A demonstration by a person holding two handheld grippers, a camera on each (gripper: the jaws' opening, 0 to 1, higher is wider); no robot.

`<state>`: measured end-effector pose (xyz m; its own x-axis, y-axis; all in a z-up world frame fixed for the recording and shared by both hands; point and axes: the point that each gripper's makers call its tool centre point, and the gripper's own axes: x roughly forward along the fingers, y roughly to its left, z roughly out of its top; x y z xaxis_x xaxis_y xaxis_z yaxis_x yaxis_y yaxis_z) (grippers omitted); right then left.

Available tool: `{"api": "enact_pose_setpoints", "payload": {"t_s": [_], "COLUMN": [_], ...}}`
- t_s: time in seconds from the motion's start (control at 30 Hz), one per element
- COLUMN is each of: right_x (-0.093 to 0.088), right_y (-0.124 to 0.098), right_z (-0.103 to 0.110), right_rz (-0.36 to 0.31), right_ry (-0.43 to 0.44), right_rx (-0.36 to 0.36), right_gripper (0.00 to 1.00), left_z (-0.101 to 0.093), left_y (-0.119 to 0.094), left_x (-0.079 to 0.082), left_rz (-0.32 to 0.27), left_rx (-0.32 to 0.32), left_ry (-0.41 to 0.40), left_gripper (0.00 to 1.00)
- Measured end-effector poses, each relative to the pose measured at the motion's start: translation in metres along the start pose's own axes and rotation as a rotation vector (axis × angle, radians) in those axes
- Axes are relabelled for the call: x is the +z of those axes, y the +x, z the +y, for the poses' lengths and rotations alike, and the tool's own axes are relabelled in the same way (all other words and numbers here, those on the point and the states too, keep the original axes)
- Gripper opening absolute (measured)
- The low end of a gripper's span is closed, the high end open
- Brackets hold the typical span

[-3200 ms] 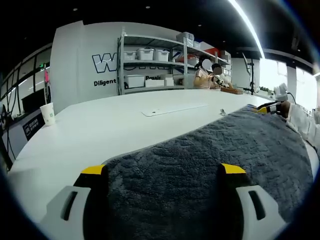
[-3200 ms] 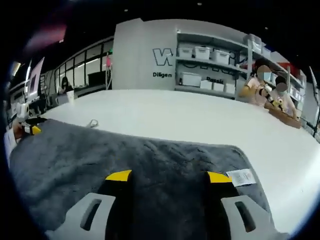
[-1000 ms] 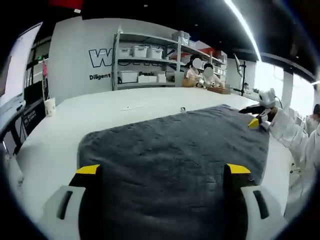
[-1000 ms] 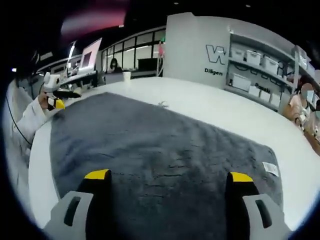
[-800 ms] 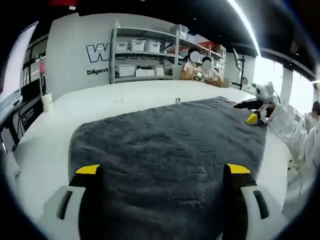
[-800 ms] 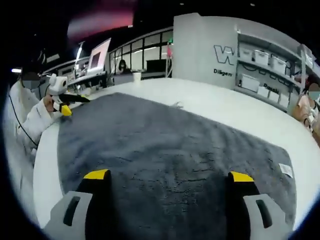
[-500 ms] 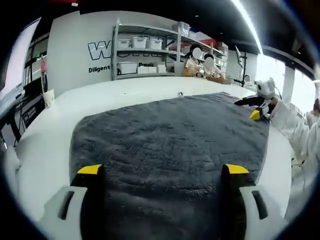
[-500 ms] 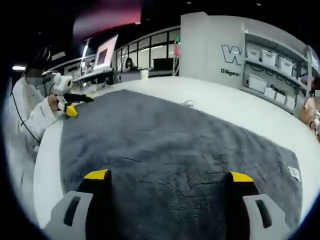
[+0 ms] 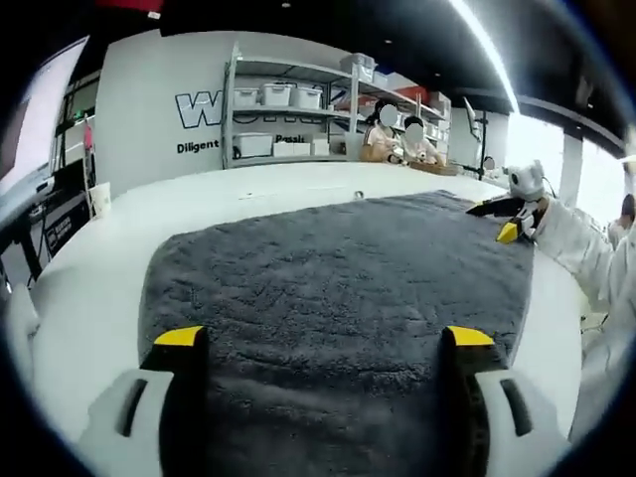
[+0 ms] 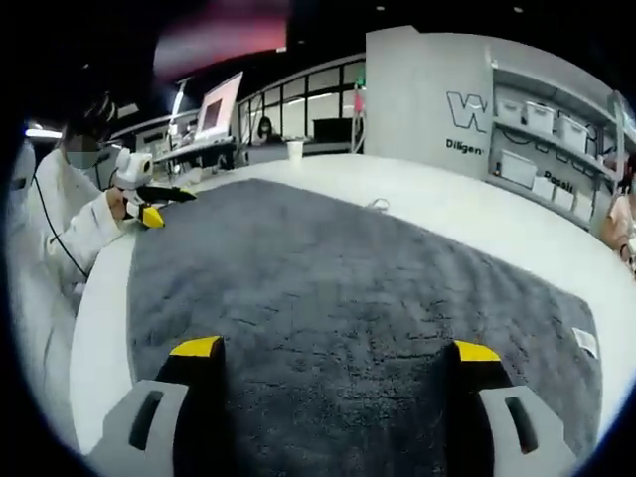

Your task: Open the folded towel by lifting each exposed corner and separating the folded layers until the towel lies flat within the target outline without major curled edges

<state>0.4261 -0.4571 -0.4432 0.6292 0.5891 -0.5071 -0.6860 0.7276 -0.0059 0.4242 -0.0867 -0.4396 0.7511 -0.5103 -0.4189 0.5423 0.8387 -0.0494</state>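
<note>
Across the middle of the white round-edged table (image 9: pixel 248 194) (image 10: pixel 477 214) the dark grey fluffy towel (image 9: pixel 328 288) (image 10: pixel 348 308) lies spread open in one flat layer, its near edge reaching under both grippers. From the left gripper view, the left gripper (image 9: pixel 318 343) holds its yellow-tipped jaws spread wide above that edge, pinching nothing; the right gripper (image 9: pixel 509 227) sits at the towel's far right corner, in a white-sleeved hand. From the right gripper view, the right gripper (image 10: pixel 333 353) likewise has its jaws wide apart over the towel, and the left gripper (image 10: pixel 149 211) hovers by the table's left edge. A white label (image 10: pixel 587 342) sticks out at the towel's right edge. On the grey metal shelving (image 9: pixel 298 119) stand white plastic bins (image 9: pixel 276 94); their contents cannot be made out. A white paper cup (image 9: pixel 98 199) stands near the table's left edge
</note>
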Motion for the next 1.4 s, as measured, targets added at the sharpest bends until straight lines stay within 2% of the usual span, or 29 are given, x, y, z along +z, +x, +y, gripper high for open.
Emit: {"api": "enact_pose_setpoints", "payload": {"t_s": [0.6, 0.7, 0.97, 1.13, 1.4], "right_x": [-0.001, -0.002, -0.001, -0.003, -0.010], "right_y": [-0.004, -0.004, -0.009, -0.023, -0.052], "right_z": [0.010, 0.002, -0.002, -0.010, -0.043], "right_rz": [-0.002, 0.005, 0.026, 0.038, 0.031], "right_ry": [-0.006, -0.009, -0.041, -0.065, -0.032], "right_rx": [0.002, 0.009, 0.008, 0.004, -0.017], "right_gripper": [0.91, 0.91, 0.93, 0.92, 0.84], "left_z": [0.011, 0.008, 0.008, 0.007, 0.007], "left_y": [-0.005, -0.004, -0.004, -0.005, -0.005], "left_x": [-0.001, -0.004, -0.003, -0.003, -0.003], "left_rz": [-0.005, 0.008, 0.011, 0.014, 0.016], "left_rx": [0.001, 0.001, -0.005, -0.017, -0.018], "left_ry": [0.001, 0.050, 0.052, 0.061, 0.062], "left_gripper": [0.85, 0.86, 0.88, 0.88, 0.88]}}
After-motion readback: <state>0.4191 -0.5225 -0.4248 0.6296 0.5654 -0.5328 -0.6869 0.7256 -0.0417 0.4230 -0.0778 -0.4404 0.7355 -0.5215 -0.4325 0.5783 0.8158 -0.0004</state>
